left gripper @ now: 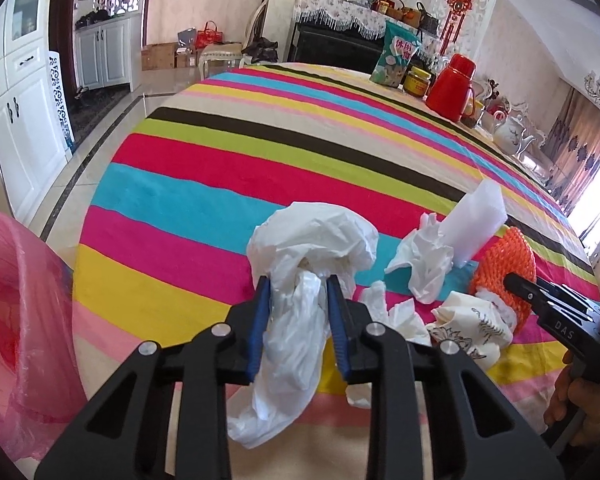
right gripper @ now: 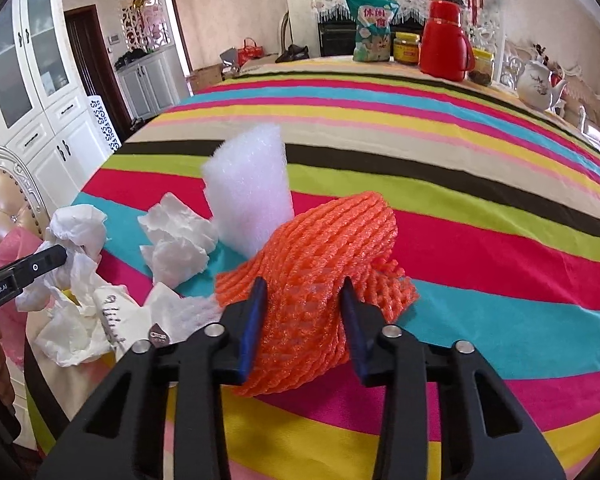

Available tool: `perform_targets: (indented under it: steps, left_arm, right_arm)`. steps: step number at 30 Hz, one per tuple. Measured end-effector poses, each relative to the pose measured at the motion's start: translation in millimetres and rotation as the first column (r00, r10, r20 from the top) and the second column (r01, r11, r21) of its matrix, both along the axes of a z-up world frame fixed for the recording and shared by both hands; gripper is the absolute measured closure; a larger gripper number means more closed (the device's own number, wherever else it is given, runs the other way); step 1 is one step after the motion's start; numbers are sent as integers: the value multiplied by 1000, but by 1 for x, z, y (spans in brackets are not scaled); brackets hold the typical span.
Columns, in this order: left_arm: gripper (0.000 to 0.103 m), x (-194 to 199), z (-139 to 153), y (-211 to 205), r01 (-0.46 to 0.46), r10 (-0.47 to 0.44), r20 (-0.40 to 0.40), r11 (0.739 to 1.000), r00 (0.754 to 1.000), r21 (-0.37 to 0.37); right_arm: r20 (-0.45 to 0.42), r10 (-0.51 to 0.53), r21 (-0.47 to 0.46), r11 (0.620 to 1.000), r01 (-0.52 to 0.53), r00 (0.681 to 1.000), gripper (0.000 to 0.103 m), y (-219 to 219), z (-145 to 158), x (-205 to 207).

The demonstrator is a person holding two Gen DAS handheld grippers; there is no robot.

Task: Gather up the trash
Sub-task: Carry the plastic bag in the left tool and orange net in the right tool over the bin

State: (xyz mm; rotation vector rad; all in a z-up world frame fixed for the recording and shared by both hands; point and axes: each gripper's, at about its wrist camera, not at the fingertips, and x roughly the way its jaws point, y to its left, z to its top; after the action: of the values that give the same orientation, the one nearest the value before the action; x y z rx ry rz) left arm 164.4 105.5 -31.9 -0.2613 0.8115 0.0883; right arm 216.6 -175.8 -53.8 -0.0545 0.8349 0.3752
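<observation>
My left gripper [left gripper: 298, 282] is shut on a crumpled white plastic bag [left gripper: 312, 240] and holds it above the striped tablecloth [left gripper: 220, 168]; the bag hangs down between the fingers. My right gripper [right gripper: 304, 284] is shut on an orange foam fruit net [right gripper: 332, 248] that rests on the table; the net also shows in the left wrist view [left gripper: 508, 256]. A white foam block [right gripper: 250, 184] stands behind the net. Crumpled white tissues [right gripper: 176, 240] and a printed paper napkin [left gripper: 472, 328] lie between the two grippers.
A pink bin bag [left gripper: 16, 312] opens at the left, beside the table edge. At the table's far side stand a green snack bag [right gripper: 374, 28], a yellow-lidded jar [right gripper: 406, 48], a red thermos [right gripper: 444, 40] and a white teapot [right gripper: 536, 84]. White cabinets line the left wall.
</observation>
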Motion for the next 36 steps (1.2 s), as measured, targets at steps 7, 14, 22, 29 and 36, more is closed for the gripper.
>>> perform_targets:
  steps: [7, 14, 22, 29, 36]
  left_arm:
    - [75, -11, 14, 1, -19, 19, 47, 1000, 999, 10]
    - [75, -25, 32, 6, -46, 44, 102, 999, 994, 18]
    - [75, -49, 54, 15, -75, 70, 158, 997, 985, 21]
    - [75, -81, 71, 36, -117, 110, 208, 993, 972, 19]
    - [75, -114, 81, 67, -185, 177, 239, 983, 955, 13]
  right_arm:
    - [73, -18, 22, 1000, 16, 997, 69, -6, 18, -7]
    - [173, -62, 45, 997, 55, 983, 69, -16, 39, -16]
    - [211, -55, 62, 997, 42, 976, 69, -14, 57, -22]
    - [234, 6, 70, 997, -23, 972, 69, 9, 75, -37]
    - [286, 87, 60, 992, -108, 954, 69, 46, 100, -59]
